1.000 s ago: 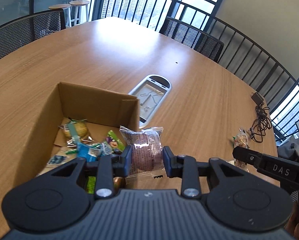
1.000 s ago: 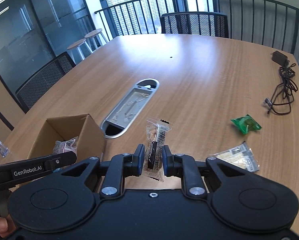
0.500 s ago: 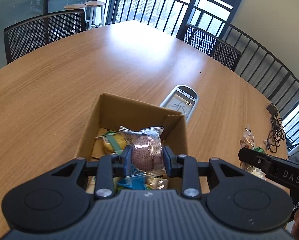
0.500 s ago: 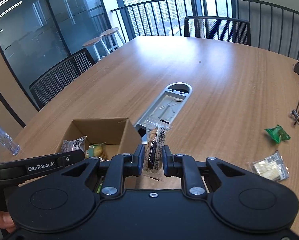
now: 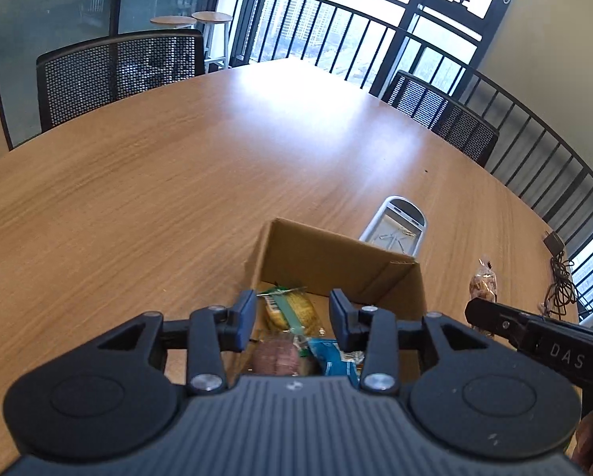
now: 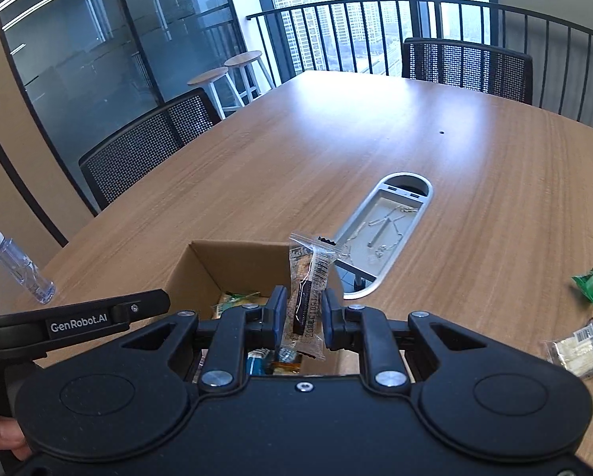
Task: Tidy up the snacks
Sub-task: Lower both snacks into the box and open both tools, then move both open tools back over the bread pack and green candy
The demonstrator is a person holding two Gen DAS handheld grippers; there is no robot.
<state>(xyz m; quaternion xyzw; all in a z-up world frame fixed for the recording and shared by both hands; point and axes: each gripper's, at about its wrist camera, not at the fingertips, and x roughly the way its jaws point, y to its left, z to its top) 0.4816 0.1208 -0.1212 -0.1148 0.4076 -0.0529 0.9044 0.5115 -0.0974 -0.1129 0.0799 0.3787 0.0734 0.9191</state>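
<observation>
An open cardboard box (image 5: 336, 256) stands on the wooden table and holds several wrapped snacks. My left gripper (image 5: 292, 319) hovers over the box, its jaws opening with nothing between them. The pinkish-brown wrapped snack (image 5: 274, 359) lies in the box just below it, beside a yellow snack (image 5: 290, 309) and a blue packet (image 5: 328, 357). My right gripper (image 6: 302, 317) is shut on a clear-wrapped dark snack bar (image 6: 308, 297), held upright over the box's (image 6: 233, 261) right wall.
A metal cable tray (image 6: 387, 230) is set into the table behind the box. Loose snacks lie to the right: a green one (image 6: 592, 285), a pale one (image 6: 578, 353) and a brown one (image 5: 483, 283). A water bottle (image 6: 20, 267) stands far left, a cable (image 5: 560, 273) far right. Chairs ring the table.
The left gripper moved over the box and let go of the pinkish-brown snack, which now lies inside. The right gripper carried its snack bar leftward to above the box.
</observation>
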